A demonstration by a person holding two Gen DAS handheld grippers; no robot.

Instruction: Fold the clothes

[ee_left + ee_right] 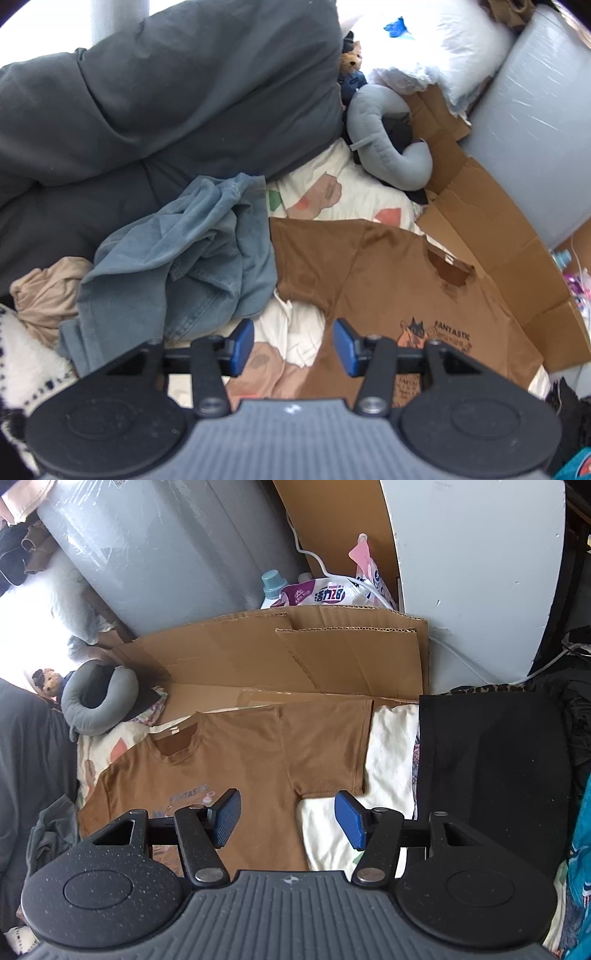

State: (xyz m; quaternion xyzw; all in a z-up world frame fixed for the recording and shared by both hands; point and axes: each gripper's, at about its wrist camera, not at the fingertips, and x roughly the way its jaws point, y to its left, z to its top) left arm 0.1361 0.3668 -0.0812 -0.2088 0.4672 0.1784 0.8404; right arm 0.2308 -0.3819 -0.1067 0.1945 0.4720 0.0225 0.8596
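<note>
A brown T-shirt [391,291] with a printed chest graphic lies spread flat, front up, on a white patterned bedsheet [295,332]. My left gripper [293,345] hangs open above the shirt's left side edge, nothing between its blue pads. In the right wrist view the same brown T-shirt [229,760] shows its right sleeve spread out. My right gripper [288,819] hovers open above the shirt's right armpit and side edge, holding nothing. A crumpled blue denim garment [184,258] lies to the left of the shirt.
A dark grey duvet [147,103] fills the far left. A grey neck pillow [384,136] and flattened cardboard [295,653] lie beyond the shirt. A folded black garment [491,771] lies to the right, a beige cloth [44,291] at the left, and a detergent bag [325,592] behind the cardboard.
</note>
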